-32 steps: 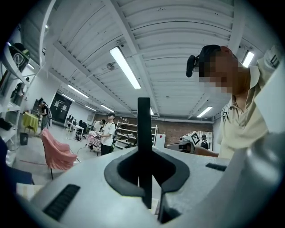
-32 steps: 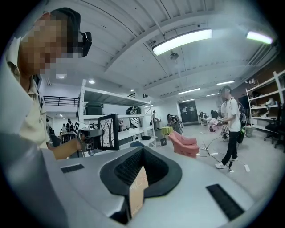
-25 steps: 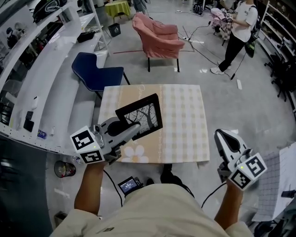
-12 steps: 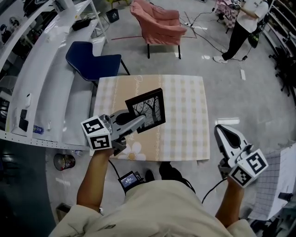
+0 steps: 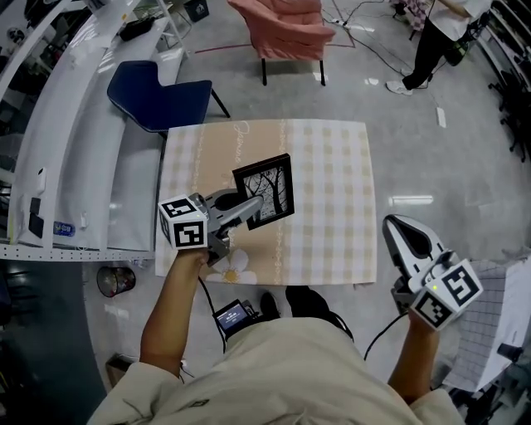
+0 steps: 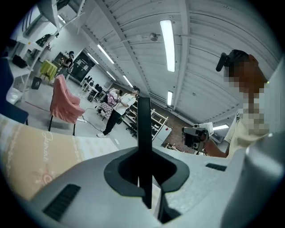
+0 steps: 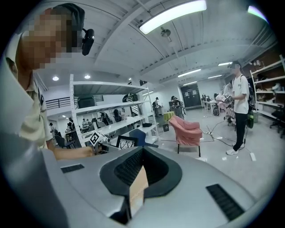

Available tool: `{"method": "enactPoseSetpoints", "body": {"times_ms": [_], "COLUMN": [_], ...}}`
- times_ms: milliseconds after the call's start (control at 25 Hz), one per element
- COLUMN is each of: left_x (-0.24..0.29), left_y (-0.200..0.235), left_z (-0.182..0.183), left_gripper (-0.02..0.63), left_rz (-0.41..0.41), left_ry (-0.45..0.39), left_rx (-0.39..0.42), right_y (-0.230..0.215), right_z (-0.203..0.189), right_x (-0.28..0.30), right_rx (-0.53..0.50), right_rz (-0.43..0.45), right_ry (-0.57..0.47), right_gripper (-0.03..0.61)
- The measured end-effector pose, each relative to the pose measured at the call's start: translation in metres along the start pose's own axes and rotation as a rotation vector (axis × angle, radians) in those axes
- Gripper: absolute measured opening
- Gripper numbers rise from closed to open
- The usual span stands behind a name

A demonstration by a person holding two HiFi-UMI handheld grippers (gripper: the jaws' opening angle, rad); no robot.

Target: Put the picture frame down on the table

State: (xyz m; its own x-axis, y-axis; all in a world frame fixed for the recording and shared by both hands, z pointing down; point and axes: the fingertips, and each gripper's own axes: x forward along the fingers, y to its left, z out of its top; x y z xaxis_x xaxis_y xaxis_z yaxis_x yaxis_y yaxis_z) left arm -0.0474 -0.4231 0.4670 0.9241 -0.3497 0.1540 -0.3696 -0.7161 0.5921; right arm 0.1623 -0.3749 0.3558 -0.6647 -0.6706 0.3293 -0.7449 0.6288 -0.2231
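The picture frame (image 5: 265, 191), black with a tree picture, hangs tilted above the checked beige table (image 5: 332, 216). My left gripper (image 5: 249, 207) is shut on its lower left edge. In the left gripper view the frame (image 6: 144, 133) stands edge-on as a thin black strip pinched between the jaws of that gripper (image 6: 144, 160). My right gripper (image 5: 397, 226) hovers off the table's right front corner, shut, with nothing in it. In the right gripper view the frame (image 7: 126, 142) shows small at the left, beyond that gripper (image 7: 141, 153).
A blue chair (image 5: 162, 95) stands at the table's far left corner and a pink armchair (image 5: 290, 25) behind it. Long white shelving (image 5: 75, 133) runs along the left. A person (image 5: 440, 33) stands at the far right. A small screen device (image 5: 232, 314) lies on the floor by my feet.
My left gripper has carried the frame forward over the table, and the frame now stands more upright and looks narrower. The right gripper has stayed where it was.
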Motion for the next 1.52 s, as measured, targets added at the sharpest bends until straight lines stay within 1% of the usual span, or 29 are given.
{"method": "enactPoseSetpoints", "body": {"times_ms": [240, 400, 600, 840, 1040, 1240, 1520], "left_x": [0.023, 0.031, 0.044, 0.054, 0.058, 0.062, 0.065], "left_y": [0.044, 0.068, 0.102, 0.134, 0.155, 0.167, 0.186], "left_z": [-0.027, -0.051, -0.071, -0.099, -0.116, -0.128, -0.146], "left_gripper": [0.035, 0.035, 0.035, 0.035, 0.035, 0.035, 0.035], "left_rz": [0.018, 0.037, 0.055, 0.082, 0.104, 0.109, 0.123], "left_ry": [0.058, 0.096, 0.135, 0.194, 0.228, 0.256, 0.305], "left_rx": [-0.098, -0.163, -0.251, -0.331, -0.393, -0.455, -0.511], "right_y": [-0.019, -0.026, -0.042, -0.055, -0.063, -0.069, -0.078], "right_z": [-0.006, -0.014, -0.019, -0.026, -0.030, -0.035, -0.042], "right_x": [0.014, 0.018, 0.027, 0.034, 0.042, 0.049, 0.057], "right_rx": [0.014, 0.028, 0.046, 0.061, 0.070, 0.077, 0.093], "right_rz": [0.009, 0.012, 0.008, 0.009, 0.015, 0.024, 0.031], "right_ry": [0.020, 0.036, 0.051, 0.067, 0.081, 0.092, 0.103], "right_gripper": [0.002, 0.002, 0.002, 0.002, 0.002, 0.002, 0.002]}}
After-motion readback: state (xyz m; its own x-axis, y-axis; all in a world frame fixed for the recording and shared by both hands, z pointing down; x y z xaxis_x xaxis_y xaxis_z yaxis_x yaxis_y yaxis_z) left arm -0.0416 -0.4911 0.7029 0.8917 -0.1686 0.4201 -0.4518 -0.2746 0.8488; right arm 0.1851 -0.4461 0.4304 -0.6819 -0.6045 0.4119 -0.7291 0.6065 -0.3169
